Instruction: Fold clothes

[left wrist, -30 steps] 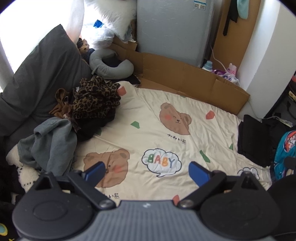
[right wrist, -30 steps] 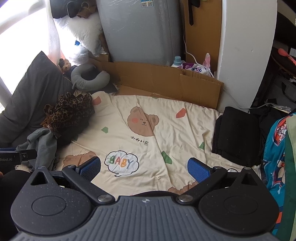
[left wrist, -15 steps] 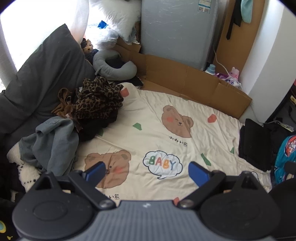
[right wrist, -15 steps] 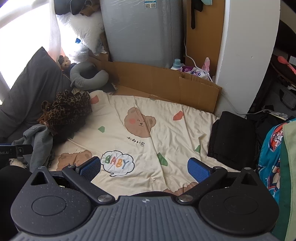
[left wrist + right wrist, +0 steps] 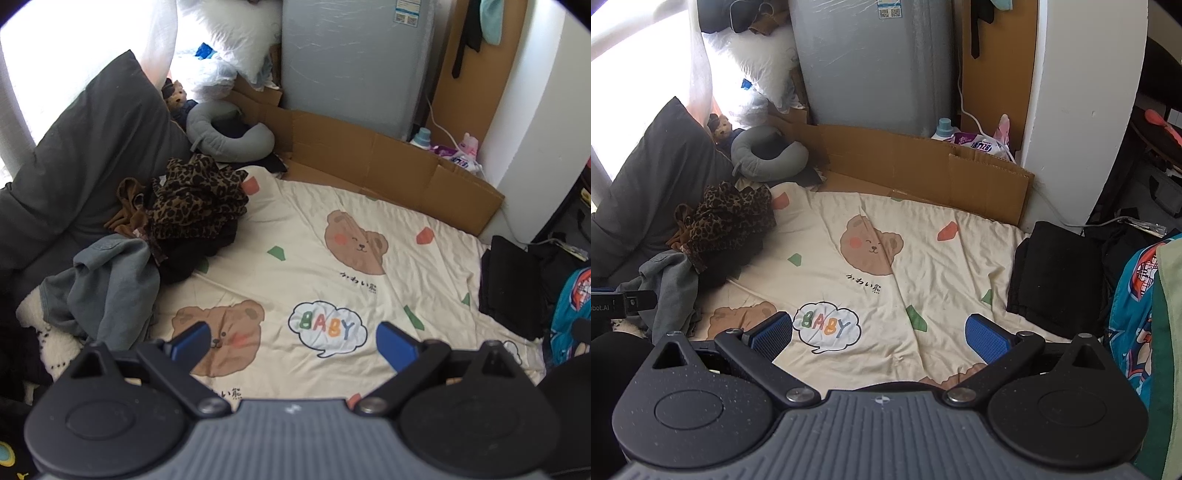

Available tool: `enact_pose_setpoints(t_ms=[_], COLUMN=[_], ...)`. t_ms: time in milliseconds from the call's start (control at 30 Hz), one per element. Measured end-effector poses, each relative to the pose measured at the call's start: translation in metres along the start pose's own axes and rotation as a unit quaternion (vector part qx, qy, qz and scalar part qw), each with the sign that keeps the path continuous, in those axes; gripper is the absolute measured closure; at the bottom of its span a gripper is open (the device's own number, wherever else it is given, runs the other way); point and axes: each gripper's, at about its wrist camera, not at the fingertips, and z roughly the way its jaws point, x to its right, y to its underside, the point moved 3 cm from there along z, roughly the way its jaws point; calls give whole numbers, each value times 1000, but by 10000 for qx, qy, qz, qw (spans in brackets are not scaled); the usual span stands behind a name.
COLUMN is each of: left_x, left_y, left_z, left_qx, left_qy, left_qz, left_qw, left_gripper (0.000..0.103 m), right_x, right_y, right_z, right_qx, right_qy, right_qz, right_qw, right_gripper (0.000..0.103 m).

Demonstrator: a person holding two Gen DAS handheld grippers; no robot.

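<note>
A heap of unfolded clothes lies at the left of a cream bear-print sheet (image 5: 332, 266) (image 5: 923, 266): a leopard-print garment (image 5: 195, 199) (image 5: 727, 214) on top of dark cloth, and a grey-blue garment (image 5: 107, 284) (image 5: 668, 284) nearer me. A folded black garment (image 5: 511, 284) (image 5: 1052, 273) rests at the sheet's right edge. My left gripper (image 5: 293, 345) hovers open above the sheet's near part, holding nothing. My right gripper (image 5: 879, 334) is open too, over the "BABY" print, empty. The left gripper's edge (image 5: 624, 301) shows at the far left of the right wrist view.
A dark grey pillow (image 5: 85, 158) leans at the left, with a grey neck pillow (image 5: 229, 136) behind the heap. Cardboard (image 5: 388, 162) lines the sheet's far edge before a grey appliance (image 5: 351, 62). Teal printed fabric (image 5: 1137, 306) sits at the right.
Both cameras have drifted slightly, so the scene sits a little lower and shifted in view. Both grippers stay open and the clothes have not moved.
</note>
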Motion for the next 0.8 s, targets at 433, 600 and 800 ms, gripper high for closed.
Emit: enact_pose_setpoints(t_ms=[433, 600, 800], left_x=[-3, -3, -7], left_y=[0, 1, 0], left_z=[2, 0, -1], left_qx=[-11, 22, 18], left_qy=[-6, -33, -52], left_qz=[-120, -142, -250], left_qw=[9999, 9999, 9997], left_gripper=[6, 6, 6], right_x=[-3, -3, -3], right_y=[1, 1, 1], right_z=[0, 0, -1], right_qx=[-20, -10, 22], right_qy=[50, 50, 94], right_qz=[-40, -37, -8], right_qw=[10000, 10000, 10000], right_gripper=[0, 0, 0])
